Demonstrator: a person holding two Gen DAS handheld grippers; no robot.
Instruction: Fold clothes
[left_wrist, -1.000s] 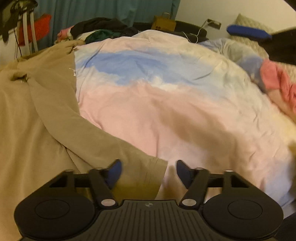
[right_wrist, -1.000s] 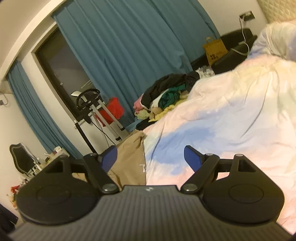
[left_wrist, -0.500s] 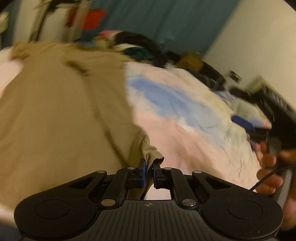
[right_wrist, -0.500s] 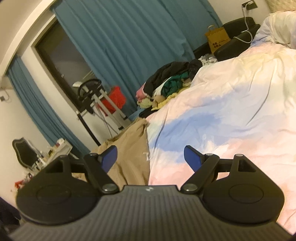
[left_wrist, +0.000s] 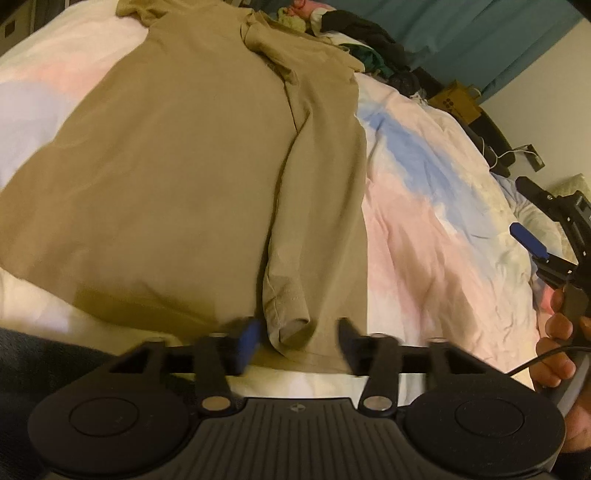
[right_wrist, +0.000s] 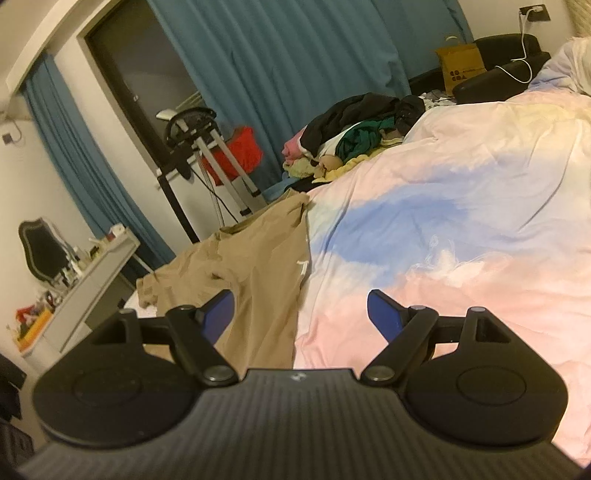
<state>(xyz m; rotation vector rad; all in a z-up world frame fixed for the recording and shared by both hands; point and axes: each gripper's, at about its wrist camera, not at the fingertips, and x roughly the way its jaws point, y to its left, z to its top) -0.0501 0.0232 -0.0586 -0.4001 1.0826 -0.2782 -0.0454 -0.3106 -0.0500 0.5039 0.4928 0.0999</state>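
Observation:
A tan shirt lies spread on the pastel bed cover, its right sleeve folded straight down along the body. My left gripper is open just above the sleeve cuff, which lies loose between the fingers. In the right wrist view the same tan shirt lies left of centre. My right gripper hangs open over the bed with nothing between its fingers; from the left wrist view the right gripper is at the right edge, held by a hand.
A pile of mixed clothes lies at the far end of the bed. Blue curtains, a folding stand with a red item, a white shelf and a brown paper bag stand beyond the bed.
My left gripper was open, shut on the sleeve cuff, carried it over onto the shirt body, and has now opened and let it go. The right gripper stayed open and drifted slightly.

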